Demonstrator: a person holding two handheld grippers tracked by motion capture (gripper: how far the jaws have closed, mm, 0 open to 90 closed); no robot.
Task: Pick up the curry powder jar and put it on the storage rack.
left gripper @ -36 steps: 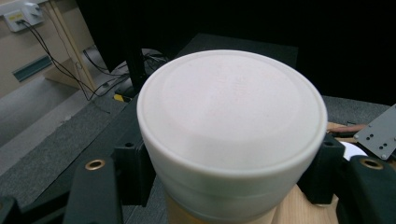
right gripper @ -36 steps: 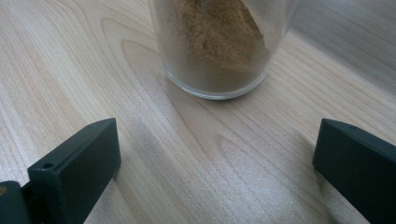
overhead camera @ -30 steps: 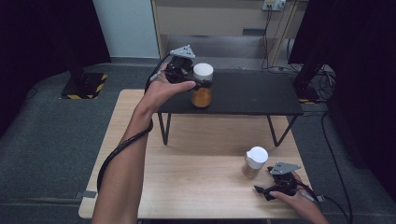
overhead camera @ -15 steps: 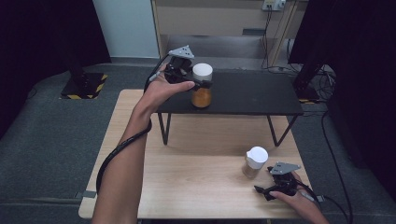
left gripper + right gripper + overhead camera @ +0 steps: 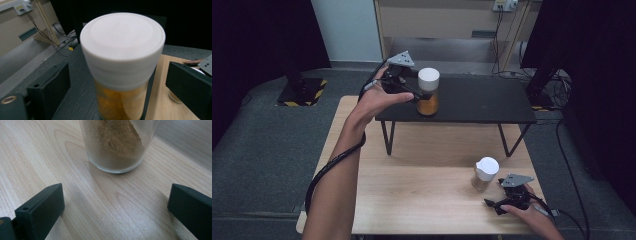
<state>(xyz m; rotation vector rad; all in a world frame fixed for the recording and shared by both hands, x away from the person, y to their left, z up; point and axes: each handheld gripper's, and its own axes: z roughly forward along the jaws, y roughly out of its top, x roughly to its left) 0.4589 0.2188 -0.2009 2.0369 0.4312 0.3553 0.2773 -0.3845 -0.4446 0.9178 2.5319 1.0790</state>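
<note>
Step in hand: letting go of the orange jar (image 5: 428, 93) after setting it on the black shelf (image 5: 482, 102), as I judge it.
Orange jar: it stands upright on the left part of the black shelf, at the far side of the worktop (image 5: 412, 200). It has a white lid (image 5: 122, 40) and orange stuff inside.
Left gripper (image 5: 414, 92): its jaws have just been opening. The jar is between them, but in the left gripper view both jaws stand off from the glass with gaps on each side. So the jar is let go and stands by itself.
How to do it well: pull the left gripper straight back, toward the left edge of the shelf. Keep it level so no jaw bumps the jar. Go slow, because a tall jar tips over easily. Do not lift up under the lid.
Brown jar (image 5: 485, 174): it stands on the wooden worktop, near and to the right. It has a white lid too and brown powder inside.
Right gripper (image 5: 498, 202): it rests on the worktop just beside the brown jar, on its near side. Its jaws are wide apart and hold nothing. In the right gripper view the jar is a little way in front of them.
What could go wrong: a jaw could catch the orange jar and knock it off the shelf.
</note>
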